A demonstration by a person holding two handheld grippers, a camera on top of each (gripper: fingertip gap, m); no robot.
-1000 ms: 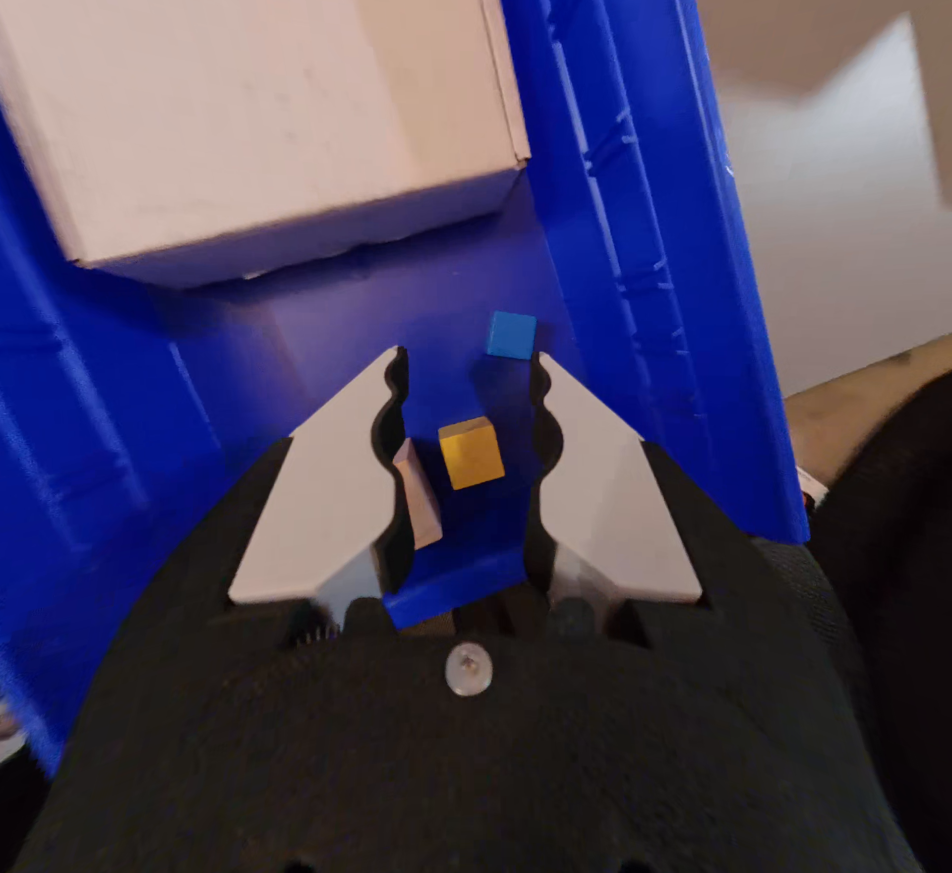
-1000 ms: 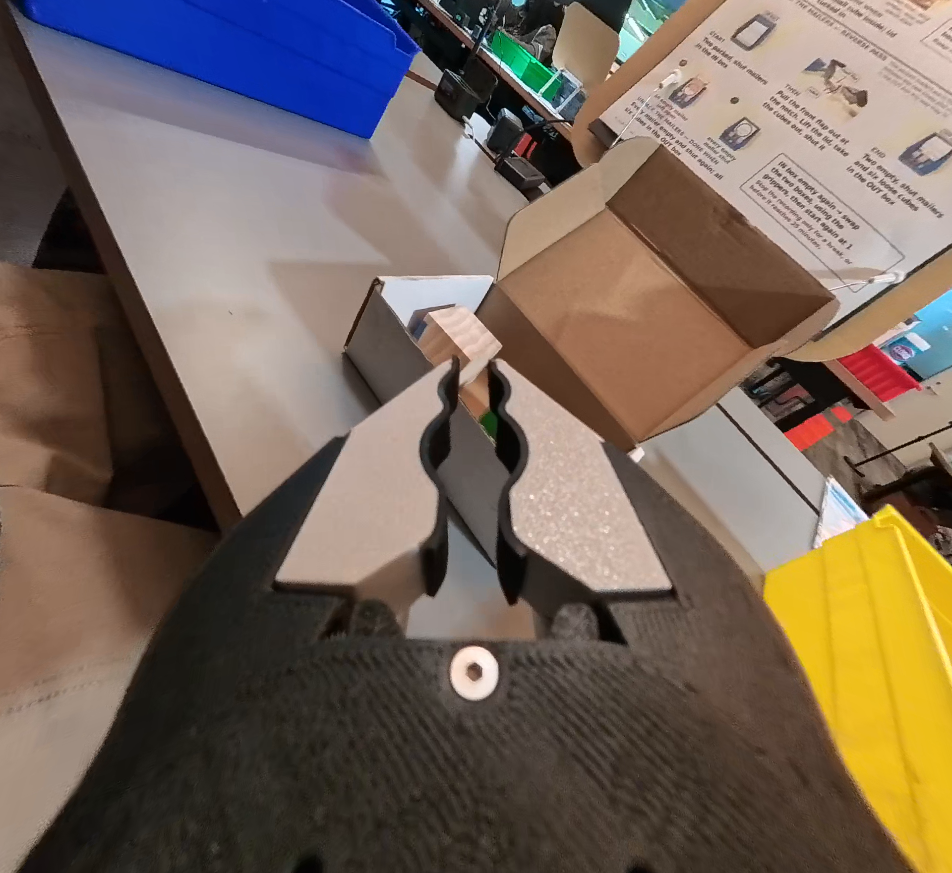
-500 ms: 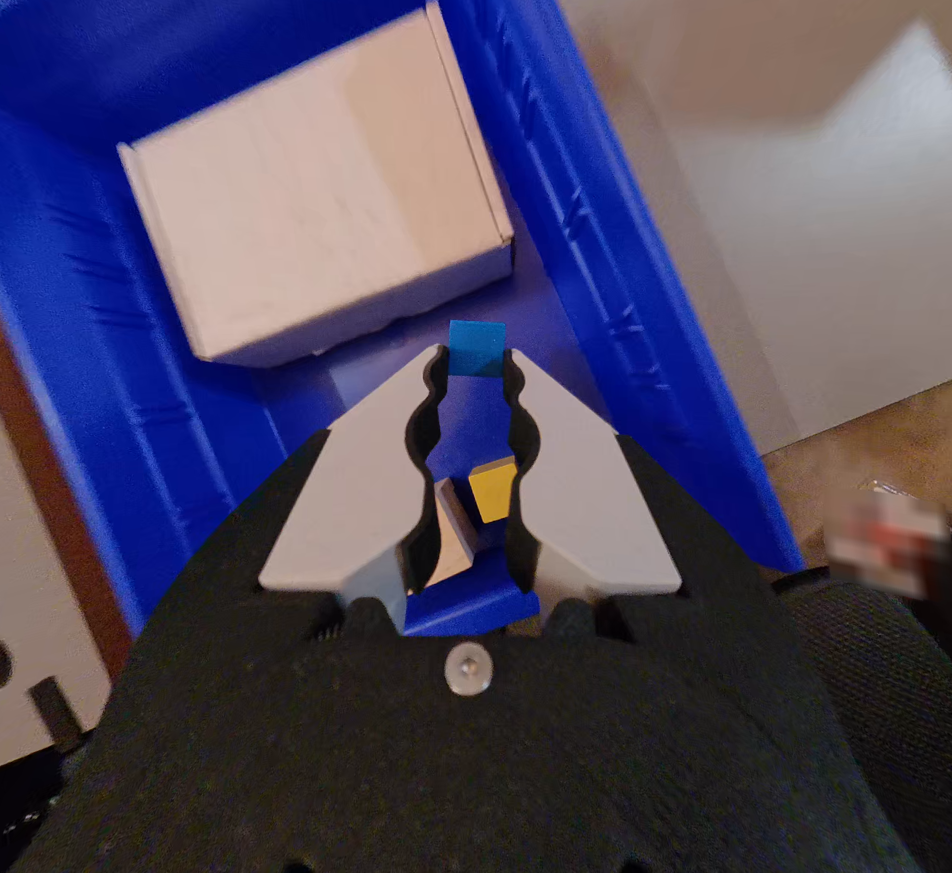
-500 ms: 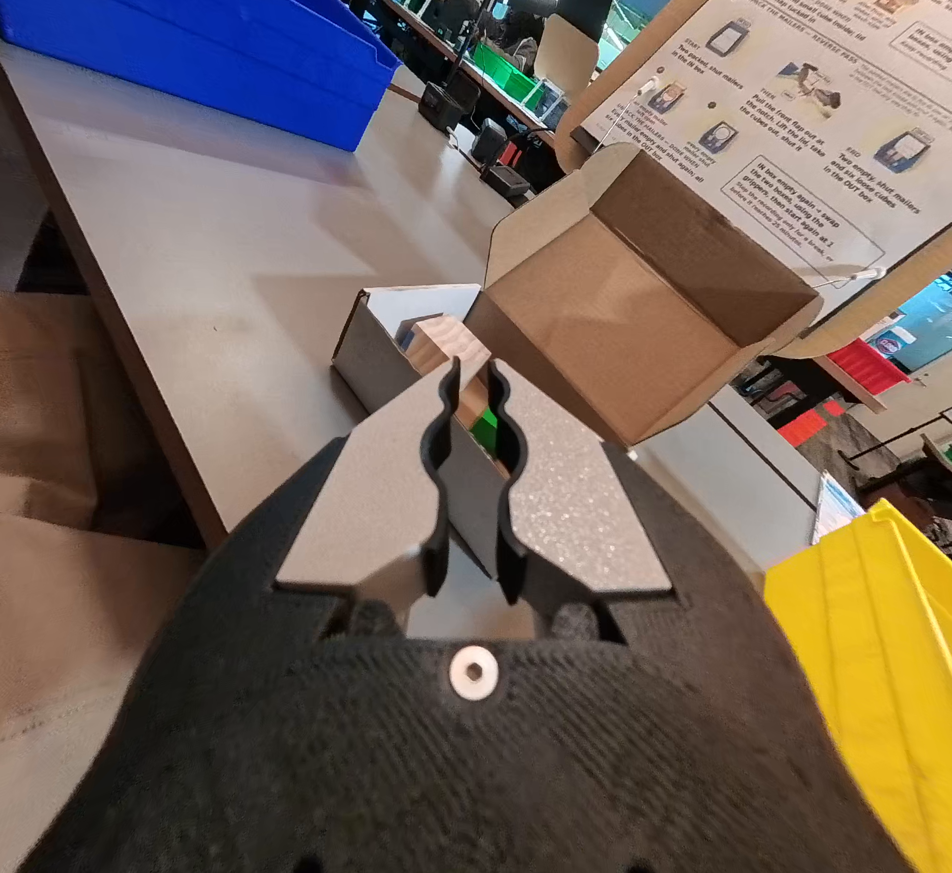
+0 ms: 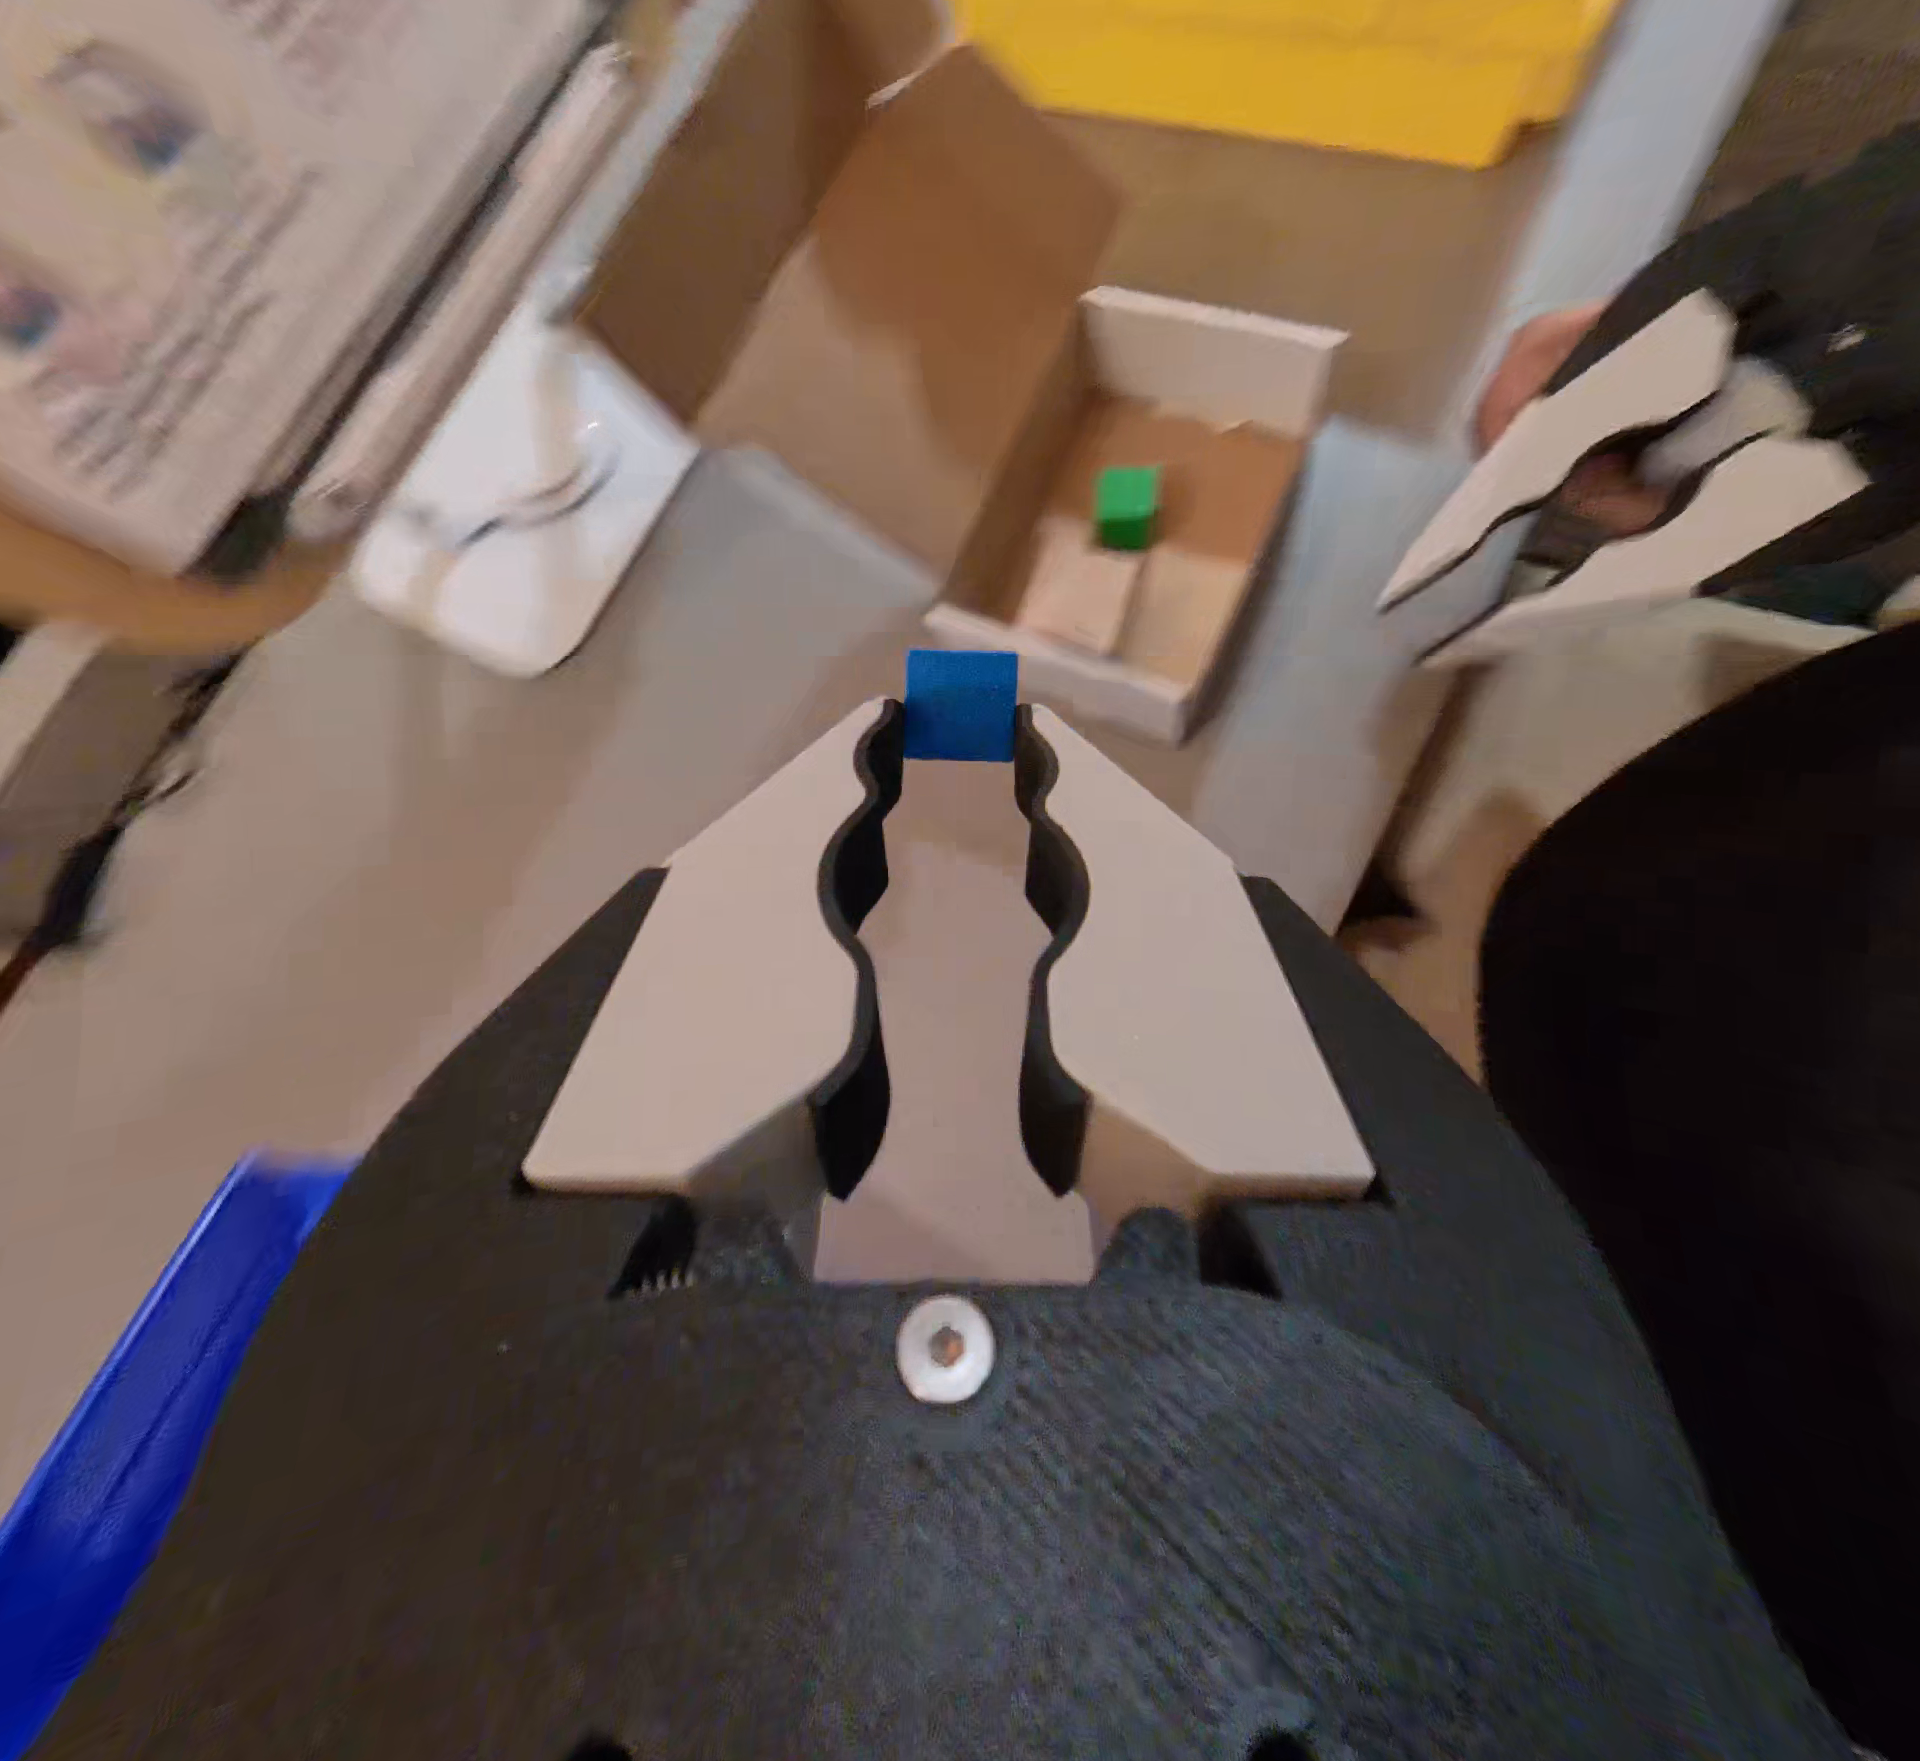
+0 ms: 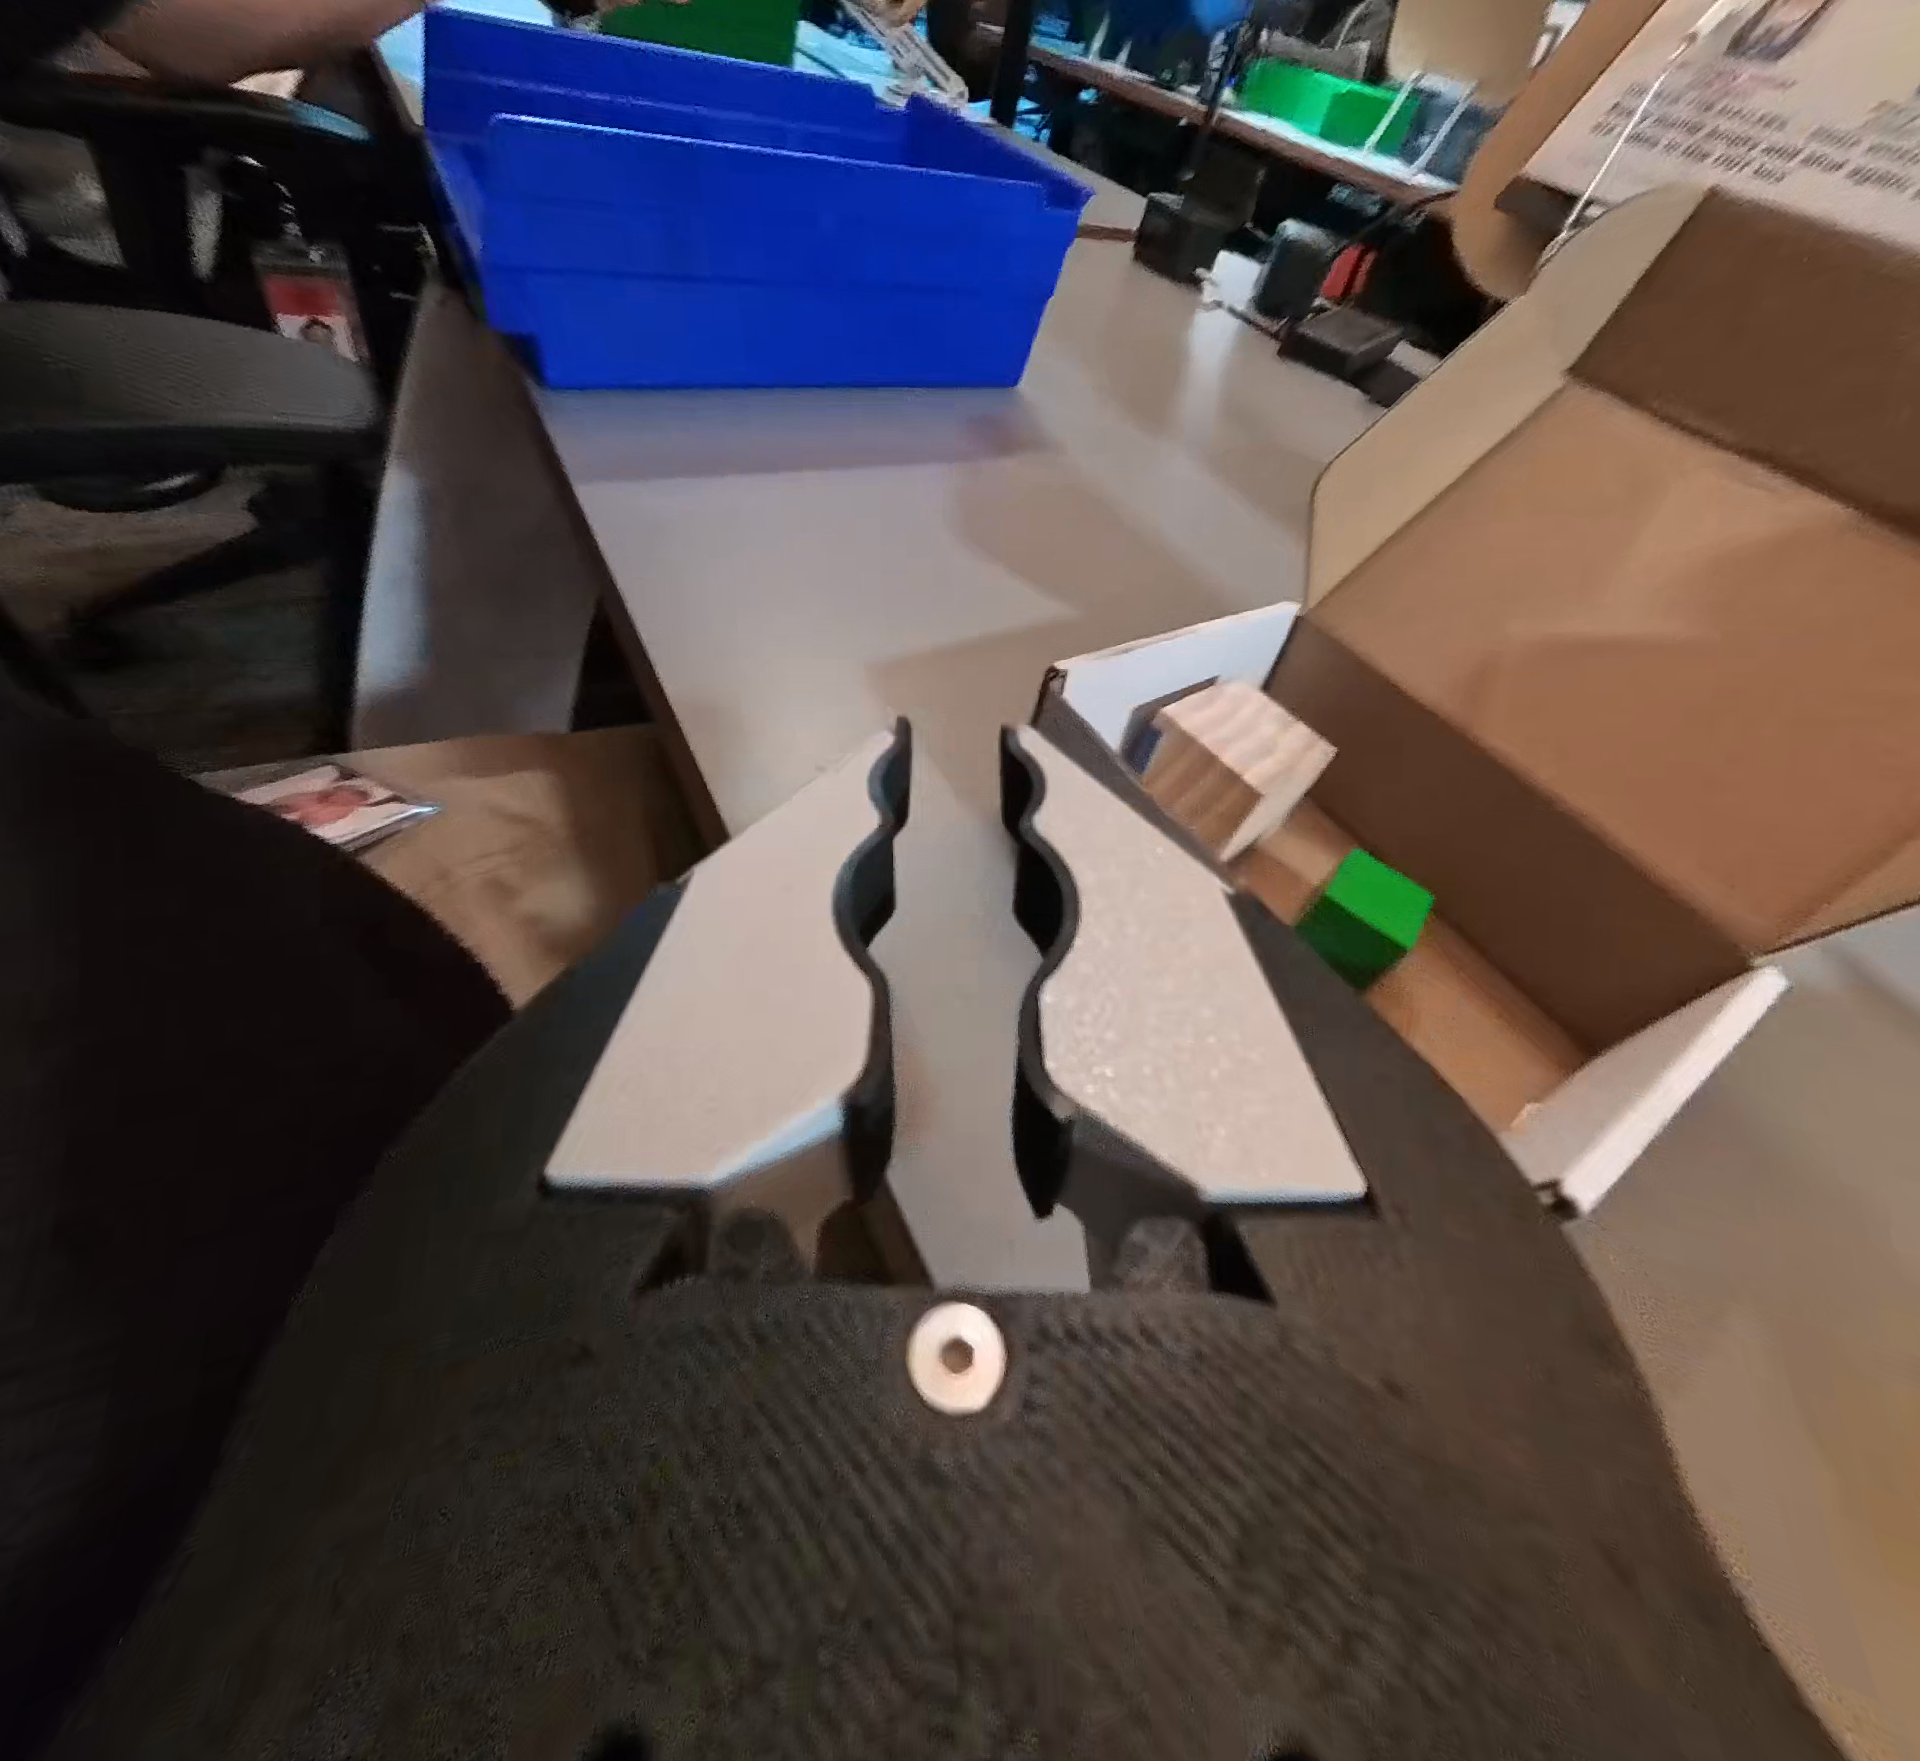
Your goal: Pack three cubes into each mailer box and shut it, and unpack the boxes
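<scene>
Clenched on the blue cube (image 5: 958, 720) at its tips, left gripper (image 5: 958, 745) aloft over the bench, open mailer box (image 5: 1195, 423) with its green cube (image 5: 1125, 508) lying straight ahead near the front edge; right gripper (image 6: 954, 755) released, empty, just beside the box.

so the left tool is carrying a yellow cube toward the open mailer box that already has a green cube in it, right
Not quite: the cube pinched at the tips of the left tool is blue, not yellow; the left wrist view shows the blue cube clearly. The rest holds: it faces the open mailer box, which already has a green cube inside.
</scene>
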